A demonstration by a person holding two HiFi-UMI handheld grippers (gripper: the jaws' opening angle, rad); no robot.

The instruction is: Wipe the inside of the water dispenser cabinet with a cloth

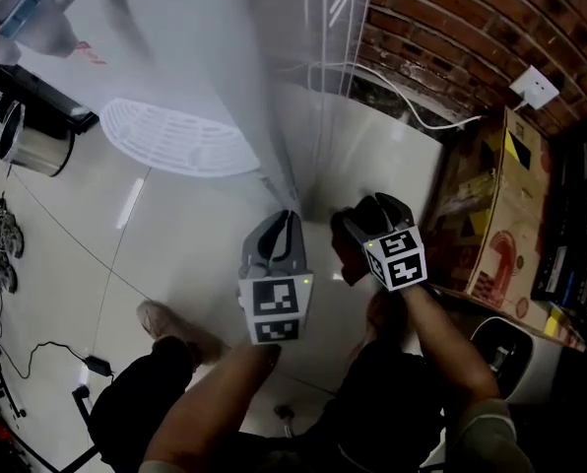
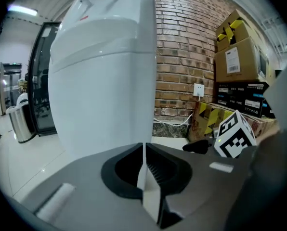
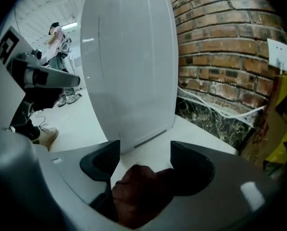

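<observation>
The white water dispenser (image 1: 205, 57) stands tall in front of me, filling the left gripper view (image 2: 105, 81) and the right gripper view (image 3: 129, 71); its front looks closed and the inside is hidden. My left gripper (image 1: 287, 217) (image 2: 143, 150) is low before its base, jaws shut with nothing between them. Just to its right, my right gripper (image 1: 367, 213) (image 3: 144, 153) has its jaws spread wide. A dark reddish-brown cloth (image 3: 138, 191) is bunched deep between them, behind the ribbed pads, which stand clear of it.
A brick wall (image 1: 451, 28) with a socket (image 1: 536, 89) and a white cable lies behind the dispenser. Cardboard boxes (image 1: 490, 215) are stacked on the right. A white round grille (image 1: 175, 136), a steel bin (image 1: 32, 146) and loose cables (image 1: 37, 353) lie on the tiled floor at left.
</observation>
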